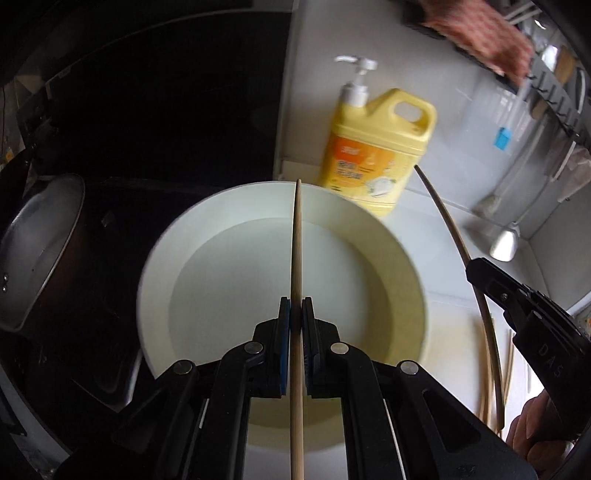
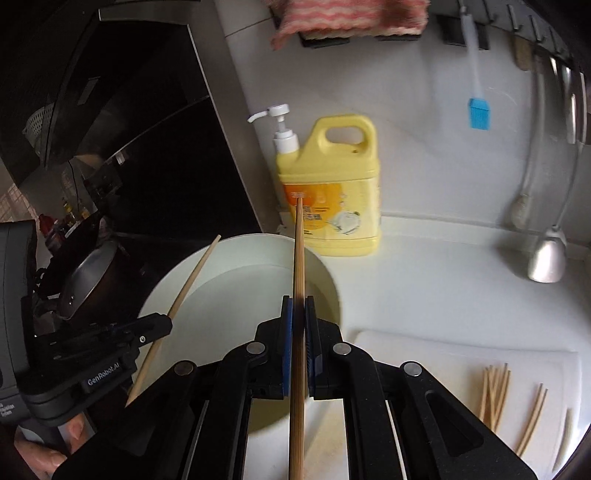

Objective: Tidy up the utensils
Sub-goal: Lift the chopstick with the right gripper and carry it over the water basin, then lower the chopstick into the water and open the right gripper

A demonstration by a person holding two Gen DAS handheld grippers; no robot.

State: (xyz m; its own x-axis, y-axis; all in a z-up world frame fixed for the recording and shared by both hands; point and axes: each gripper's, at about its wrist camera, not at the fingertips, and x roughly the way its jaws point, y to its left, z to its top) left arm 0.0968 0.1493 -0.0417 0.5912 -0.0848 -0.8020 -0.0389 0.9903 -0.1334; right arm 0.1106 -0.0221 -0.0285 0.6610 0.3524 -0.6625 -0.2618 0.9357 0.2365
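On the far left a dark pan [image 1: 40, 251] stands on the black stove, beside the white worktop [image 2: 424, 280]. Next to the pan, a white plate [image 1: 229, 266] lies on the worktop edge.

The left hand-held gripper [image 1: 296, 317] is closed on one wooden chopstick [image 1: 296, 295], which runs straight between its blue pads [image 1: 284, 332] and reaches forward over the plate. From the right wrist camera this same gripper [image 2: 168, 320] is seen at the left, with its chopstick [image 2: 184, 288] slanting over the plate rim.

The right hand-held gripper [image 2: 298, 317] also clamps chopsticks [image 2: 298, 277]; they look like a pair pressed together, but I cannot tell it for sure. Their tips point toward the yellow detergent bottle [image 2: 332, 192] with a white pump, standing against the wall behind the plate.

More to the right, a bunch of loose chopsticks [image 2: 495, 395] lies on a white cutting board [image 2: 424, 354]. On the wall hang a blue silicone brush [image 2: 479, 110] and a metal ladle [image 2: 546, 258], and a pink striped cloth [image 2: 347, 18] is above.
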